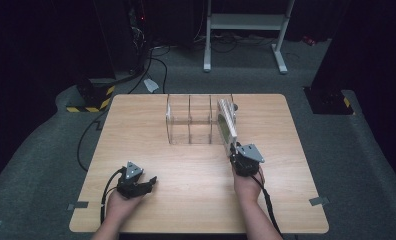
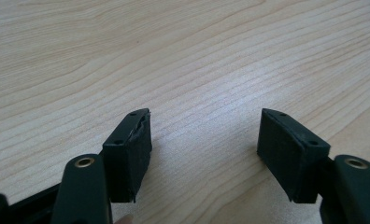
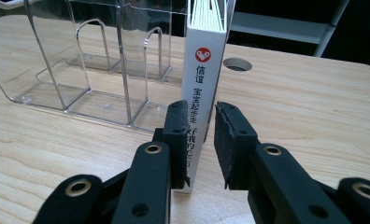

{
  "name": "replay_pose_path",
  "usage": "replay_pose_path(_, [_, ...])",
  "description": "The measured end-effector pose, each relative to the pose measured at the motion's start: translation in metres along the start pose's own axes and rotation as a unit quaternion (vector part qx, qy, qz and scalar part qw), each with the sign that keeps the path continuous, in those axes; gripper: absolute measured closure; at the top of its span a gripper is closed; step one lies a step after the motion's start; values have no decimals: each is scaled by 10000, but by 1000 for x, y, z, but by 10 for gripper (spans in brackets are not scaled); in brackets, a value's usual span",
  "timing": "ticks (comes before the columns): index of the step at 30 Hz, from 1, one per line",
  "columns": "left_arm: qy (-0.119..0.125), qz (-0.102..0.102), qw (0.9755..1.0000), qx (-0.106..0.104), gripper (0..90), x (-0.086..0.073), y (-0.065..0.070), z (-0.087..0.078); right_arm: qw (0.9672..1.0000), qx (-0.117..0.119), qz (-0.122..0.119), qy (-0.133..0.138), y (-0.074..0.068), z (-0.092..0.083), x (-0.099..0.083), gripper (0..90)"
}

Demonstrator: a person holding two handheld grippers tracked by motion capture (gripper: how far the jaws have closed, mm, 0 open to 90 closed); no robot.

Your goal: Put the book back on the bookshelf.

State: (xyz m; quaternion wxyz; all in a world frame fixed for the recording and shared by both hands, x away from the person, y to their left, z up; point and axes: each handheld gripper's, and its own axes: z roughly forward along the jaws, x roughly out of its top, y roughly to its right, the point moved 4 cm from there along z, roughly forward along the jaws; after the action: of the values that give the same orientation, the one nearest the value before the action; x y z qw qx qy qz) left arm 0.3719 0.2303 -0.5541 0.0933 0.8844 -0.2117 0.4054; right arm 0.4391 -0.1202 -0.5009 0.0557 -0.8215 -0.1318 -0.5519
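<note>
A thin white book [image 1: 227, 122] stands upright at the right end of a clear acrylic file holder [image 1: 191, 120] on the wooden table [image 1: 196, 195]. It seems to sit in the rightmost slot, with its spine end sticking out toward me. My right gripper [image 1: 234, 151] is shut on that spine. In the right gripper view the two pads of the right gripper [image 3: 201, 106] clamp the lower part of the book [image 3: 204, 70], beside the holder [image 3: 80, 70]. My left gripper [image 1: 151, 181] rests near the table's front left. Its jaws [image 2: 204, 112] stand open over bare wood.
A round cable hole [image 1: 234, 106] in the tabletop lies just behind the book. On the floor beyond the table stand a white metal frame [image 1: 246, 22] and a base marked with yellow-black tape [image 1: 93, 97], with cables running to it.
</note>
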Motion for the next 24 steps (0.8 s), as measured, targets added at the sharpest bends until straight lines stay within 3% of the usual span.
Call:
replay_pose_path(12, [-4,3,10000,-8,352,0,0,0,9999,-87,76,32,-2,5,5,738])
replay_pose_path(20, [-2,1,10000,-9,352,0,0,0,9995,-178,271,30,-5,7,6,743])
replay_pose_path(24, [-14,19,10000,-14,352,0,0,0,9994,-108,322,22,-7,7,6,712])
